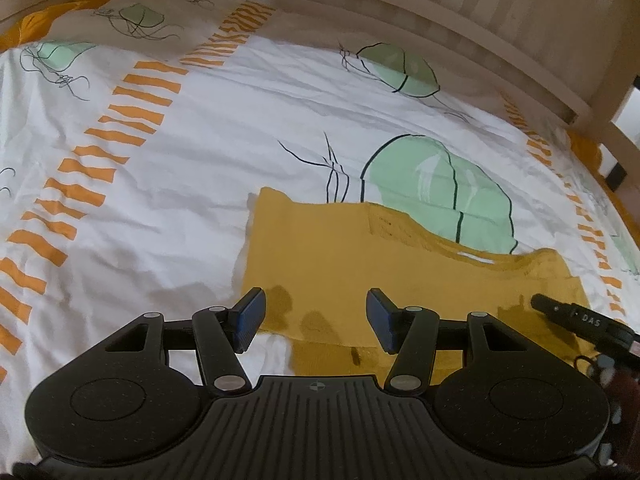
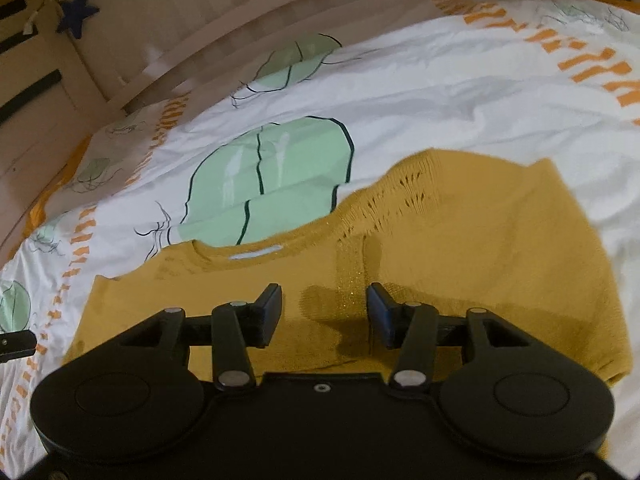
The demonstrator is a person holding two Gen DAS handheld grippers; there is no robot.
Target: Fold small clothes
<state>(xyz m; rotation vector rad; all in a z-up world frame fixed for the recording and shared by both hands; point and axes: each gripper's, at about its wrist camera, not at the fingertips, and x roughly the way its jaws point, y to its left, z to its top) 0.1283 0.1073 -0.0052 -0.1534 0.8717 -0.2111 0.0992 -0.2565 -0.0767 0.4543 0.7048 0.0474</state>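
A small mustard-yellow knit top [image 1: 360, 264] lies flat on the bed cover, neckline toward the far side. My left gripper [image 1: 316, 318] is open and empty, hovering just above the top's near left part. In the right wrist view the same top [image 2: 460, 248] fills the middle, one side folded over with an openwork knit edge [image 2: 404, 196]. My right gripper [image 2: 324, 316] is open and empty, just above the top's middle. The right gripper's tip [image 1: 560, 312] shows at the right edge of the left wrist view.
The white bed cover [image 1: 224, 152] has green jellyfish prints and orange dashed stripes [image 1: 120, 120]. A pale wooden bed rail [image 1: 460, 28] runs along the far side. A blue star [image 2: 76, 10] hangs on the wall at the far left in the right wrist view.
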